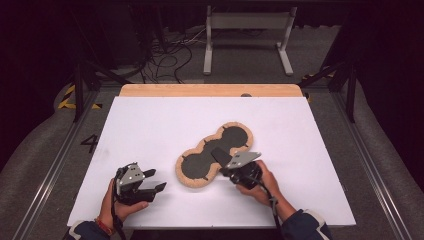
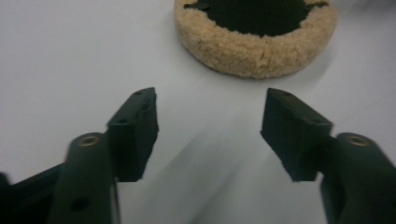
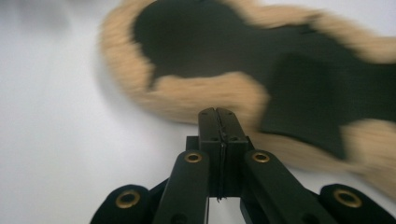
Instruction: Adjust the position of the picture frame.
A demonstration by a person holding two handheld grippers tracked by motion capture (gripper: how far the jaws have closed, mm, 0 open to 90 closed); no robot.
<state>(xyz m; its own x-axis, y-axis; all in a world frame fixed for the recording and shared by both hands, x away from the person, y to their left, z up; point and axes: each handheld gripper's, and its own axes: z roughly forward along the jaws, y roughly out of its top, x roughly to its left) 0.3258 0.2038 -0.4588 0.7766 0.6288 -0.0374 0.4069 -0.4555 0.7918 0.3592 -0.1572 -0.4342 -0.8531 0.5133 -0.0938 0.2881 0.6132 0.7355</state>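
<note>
My right hand-held gripper point(image 1: 218, 153) has its jaws pressed flat together with nothing visible between them; in the right gripper view point(image 3: 218, 122) the two black jaws meet in one narrow seam. Their tips sit at the near edge of the fleece-rimmed pad point(image 1: 214, 154), right at its narrow waist, and I cannot tell whether they touch the fleece or hover just over it, since that view is blurred. The hand point(image 1: 260, 182) behind it comes in from the lower right.

My left hand-held gripper point(image 1: 159, 179) is spread wide and holds nothing. In the left gripper view point(image 2: 208, 126) bare white surface shows between the two jaws, and the rounded near lobe of the pad point(image 2: 256, 50) lies just ahead of them, apart from both tips. The left hand point(image 1: 120, 205) grips it near the front edge of the desk point(image 1: 150, 120).

The pad itself is a peanut-shaped piece, two dark round areas joined by a neck and bordered by tan fleece point(image 3: 205, 95). It lies flat near the middle of the white desk, slanting from the near left toward the far right. A strip of bare wood point(image 1: 210, 90) shows along the desk's far edge.
</note>
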